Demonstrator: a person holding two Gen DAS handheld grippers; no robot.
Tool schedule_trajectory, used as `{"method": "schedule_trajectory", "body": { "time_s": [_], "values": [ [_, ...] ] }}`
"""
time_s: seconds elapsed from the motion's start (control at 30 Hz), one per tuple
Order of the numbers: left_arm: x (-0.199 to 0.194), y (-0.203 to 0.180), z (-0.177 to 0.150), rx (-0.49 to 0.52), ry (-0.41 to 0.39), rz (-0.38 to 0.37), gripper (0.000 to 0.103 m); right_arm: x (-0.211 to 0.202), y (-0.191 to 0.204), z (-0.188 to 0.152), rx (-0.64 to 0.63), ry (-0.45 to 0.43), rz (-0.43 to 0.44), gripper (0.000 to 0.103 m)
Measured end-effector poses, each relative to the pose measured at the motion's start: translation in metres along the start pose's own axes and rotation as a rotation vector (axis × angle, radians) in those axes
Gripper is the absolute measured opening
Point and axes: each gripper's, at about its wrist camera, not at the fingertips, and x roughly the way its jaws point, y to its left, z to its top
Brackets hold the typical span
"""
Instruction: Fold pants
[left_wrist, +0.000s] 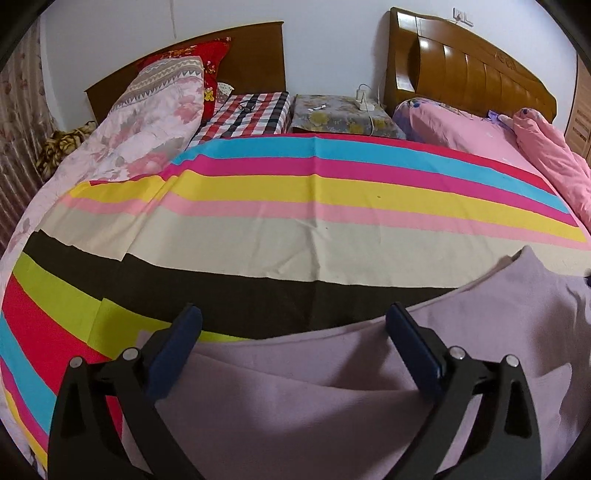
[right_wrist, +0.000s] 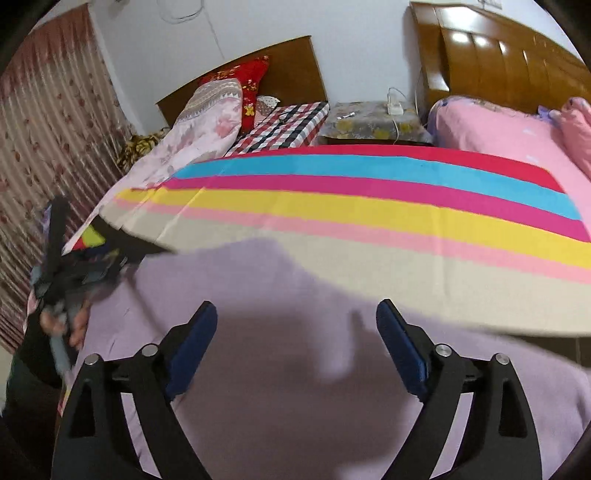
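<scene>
A: Where are the pants?

B: The lilac pants (left_wrist: 332, 413) lie spread flat on the striped sheet (left_wrist: 258, 192), at its near end, covering the dark and cream bands there. In the right wrist view the pants (right_wrist: 295, 369) fill the lower half of the picture and their far edge reaches onto the cream band of the sheet (right_wrist: 369, 206).

A: And the left gripper?

B: The left gripper (left_wrist: 293, 314) hangs over the pants' far edge with its 2 blue pads spread wide. Nothing is between them; whether the tips touch the cloth I cannot tell. It also shows, blurred, in the right wrist view at the left side of the pants (right_wrist: 79, 267), with the person's hand (right_wrist: 62, 325) on its handle.

A: The right one?

B: The right gripper (right_wrist: 297, 310) is also spread wide over the middle of the pants, pinching nothing.

A: What lies past the sheet?

B: A floral quilt (left_wrist: 147, 110) at its far left corner, a pink quilt (left_wrist: 546, 155) at its far right, and a covered nightstand (left_wrist: 340, 114) just behind its far edge.
</scene>
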Motion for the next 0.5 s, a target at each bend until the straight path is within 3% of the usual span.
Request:
{"method": "schedule_trajectory", "body": {
  "time_s": [0.2,0.33,0.5],
  "values": [
    [0.003,0.002,0.002,-0.002,-0.004,-0.002,0.100,-0.044,0.026,-0.052,-0.245,0.052,-0.180,0.088],
    [0.003,0.003,0.002,-0.009,-0.008,0.003,0.100,-0.029,-0.004,-0.071,-0.216,0.108,-0.293,0.090],
    [0.001,0.005,0.001,-0.029,-0.018,0.001,0.100,-0.029,-0.028,-0.068,-0.111,0.076,-0.246,0.091]
  ]
}}
